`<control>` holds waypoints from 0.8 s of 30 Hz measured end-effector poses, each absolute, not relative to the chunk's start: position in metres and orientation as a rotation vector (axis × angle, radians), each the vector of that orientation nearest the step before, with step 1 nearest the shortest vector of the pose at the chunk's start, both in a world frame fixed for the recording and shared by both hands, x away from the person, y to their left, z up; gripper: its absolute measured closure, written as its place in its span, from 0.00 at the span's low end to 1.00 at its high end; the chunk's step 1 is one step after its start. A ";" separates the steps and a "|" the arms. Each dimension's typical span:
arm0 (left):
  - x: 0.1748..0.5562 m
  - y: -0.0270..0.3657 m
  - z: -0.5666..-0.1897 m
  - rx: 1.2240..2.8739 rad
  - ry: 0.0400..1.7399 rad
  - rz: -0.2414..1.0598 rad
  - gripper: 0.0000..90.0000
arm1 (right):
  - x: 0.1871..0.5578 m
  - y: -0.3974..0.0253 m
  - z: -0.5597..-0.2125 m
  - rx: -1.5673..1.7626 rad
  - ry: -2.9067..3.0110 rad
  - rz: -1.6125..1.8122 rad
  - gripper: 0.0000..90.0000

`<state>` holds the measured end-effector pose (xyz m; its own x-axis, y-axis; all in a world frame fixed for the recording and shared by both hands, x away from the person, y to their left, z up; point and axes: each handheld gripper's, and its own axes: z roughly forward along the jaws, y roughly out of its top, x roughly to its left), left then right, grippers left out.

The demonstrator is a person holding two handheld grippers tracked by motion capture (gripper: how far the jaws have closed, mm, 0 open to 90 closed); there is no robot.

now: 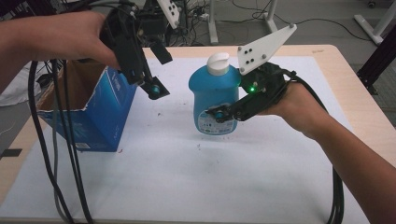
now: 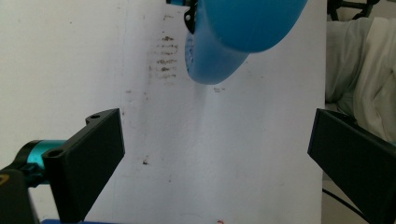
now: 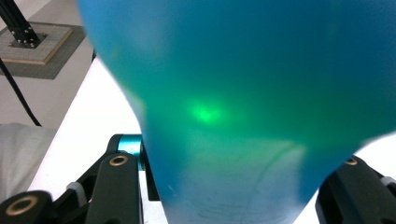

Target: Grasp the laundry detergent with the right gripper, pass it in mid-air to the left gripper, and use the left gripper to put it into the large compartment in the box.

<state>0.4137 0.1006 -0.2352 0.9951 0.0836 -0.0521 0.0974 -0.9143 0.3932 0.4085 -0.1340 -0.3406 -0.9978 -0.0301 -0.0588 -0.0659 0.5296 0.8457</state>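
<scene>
The right gripper (image 1: 224, 113) has its jaws closed on the lower body of the blue bottle (image 1: 212, 91), held just above the tabletop (image 1: 187, 186) to the right of the open blue box (image 1: 100, 112). The left gripper (image 1: 152, 86) hangs beside the box, jaws wide apart and empty. With the grip so low on a smooth, rounded bottle, I judge it could tip or slip out.

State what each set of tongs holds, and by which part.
The right tongs clamp the blue bottle around its lower body, near the label. The left tongs are open, holding nothing, beside the blue box.
</scene>
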 end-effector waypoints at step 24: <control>0.409 0.058 -0.229 2.794 0.079 -0.027 0.04 | 0.410 -0.118 -0.332 -0.087 2.751 1.466 0.52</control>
